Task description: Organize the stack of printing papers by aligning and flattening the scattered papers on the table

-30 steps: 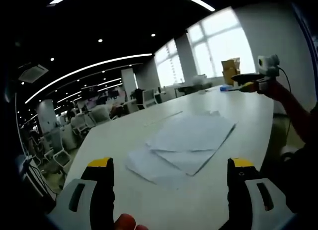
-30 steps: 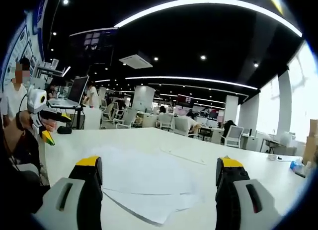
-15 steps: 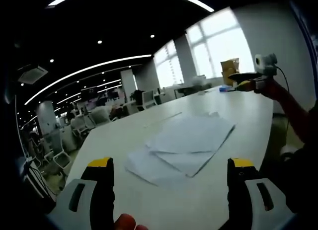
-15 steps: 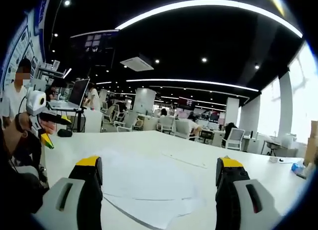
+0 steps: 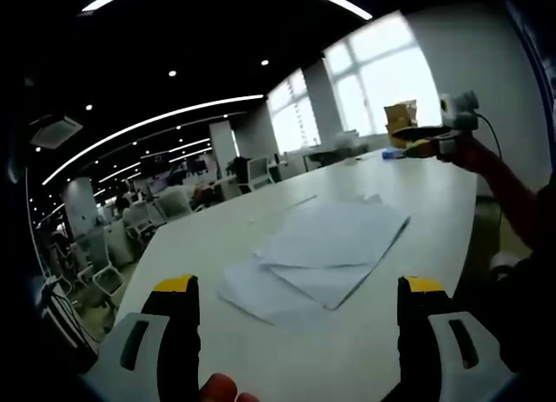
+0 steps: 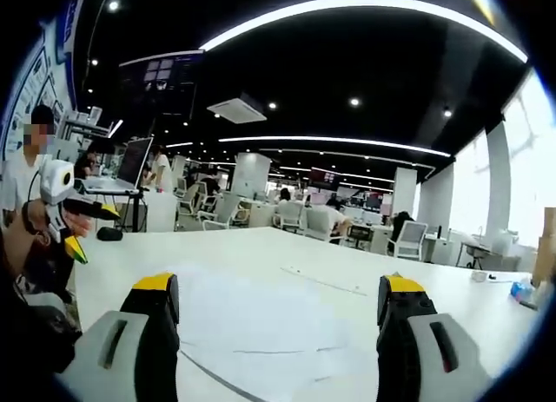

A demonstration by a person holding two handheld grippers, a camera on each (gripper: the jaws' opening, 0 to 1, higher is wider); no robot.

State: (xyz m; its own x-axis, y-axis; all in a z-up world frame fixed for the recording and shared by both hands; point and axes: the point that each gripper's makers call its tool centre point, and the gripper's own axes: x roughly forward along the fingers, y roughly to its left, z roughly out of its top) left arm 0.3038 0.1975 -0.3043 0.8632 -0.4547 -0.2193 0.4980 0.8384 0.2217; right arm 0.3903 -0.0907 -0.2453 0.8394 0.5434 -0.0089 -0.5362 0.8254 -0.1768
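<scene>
papers (image 5: 321,254): loose white sheets, fanned and overlapping at skewed angles, edges not aligned. They lie flat on the table (image 5: 434,202), mid-surface, ahead of the left gripper's jaws. In the right gripper view the same sheets (image 6: 261,324) sit just ahead of and between the jaws, overlap edges visible as thin lines.
single strip (image 5: 287,205): a thin long piece lies apart from the pile, farther along the table; also seen in the right gripper view (image 6: 321,280).
left gripper (image 5: 295,289): jaws spread wide, nothing between them, held above the table short of the papers, no contact. A fingertip (image 5: 221,389) shows at the bottom edge. From the right gripper view it appears at the far left (image 6: 74,237), raised off the table, in a person's hand.
right gripper (image 6: 278,289): jaws wide apart, empty, above the papers, not touching. In the left gripper view it is at upper right (image 5: 426,141), held above the far table edge.
table: long, white.
surroundings: open office, chairs (image 6: 408,239), ceiling light strips, windows (image 5: 382,72), a cardboard box (image 5: 401,120) at the far end, a laptop (image 6: 135,163) on a stand.
</scene>
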